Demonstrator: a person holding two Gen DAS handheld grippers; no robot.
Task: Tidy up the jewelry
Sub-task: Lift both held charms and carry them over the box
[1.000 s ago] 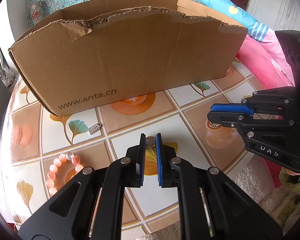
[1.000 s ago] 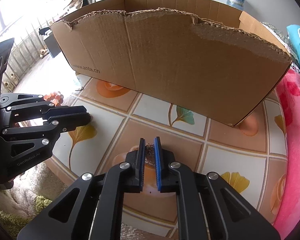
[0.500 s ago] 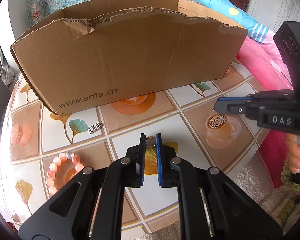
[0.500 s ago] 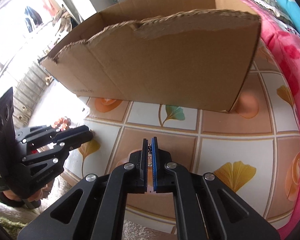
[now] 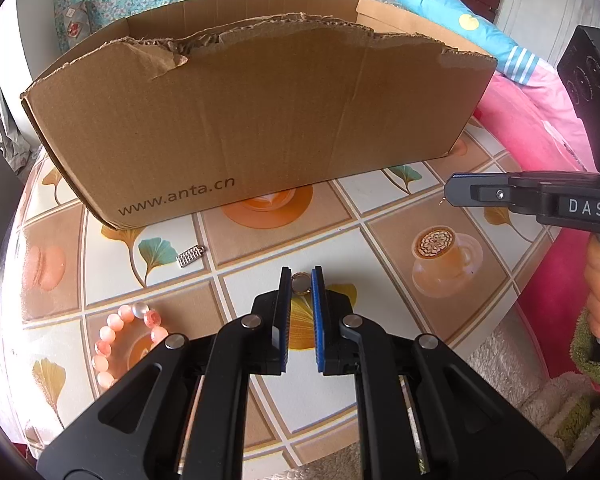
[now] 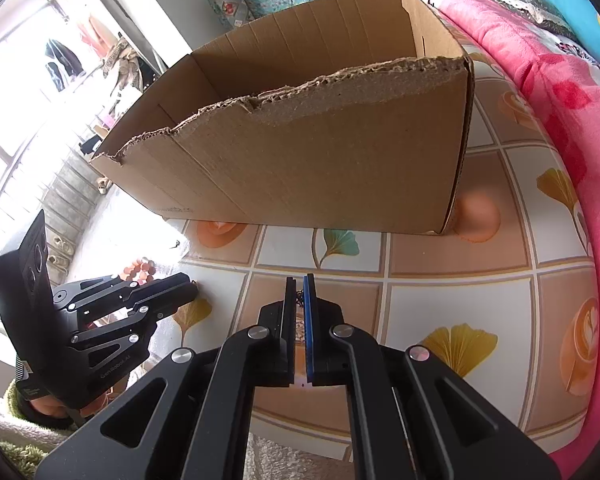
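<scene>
- Two grippers work ahead of the cardboard box (image 5: 260, 120).
- Left gripper (image 5: 301, 282): clamped on a gold ring (image 5: 300, 280); bead bracelet (image 5: 120, 340) lies at its left.
- Right gripper (image 6: 299, 294): clamped on a dark chain (image 6: 299, 298).

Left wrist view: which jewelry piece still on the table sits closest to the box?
The small silver charm, lying just in front of the box below its printed web address. The pink bead bracelet lies farther back toward the table edge; the ring is in the left gripper.
</scene>
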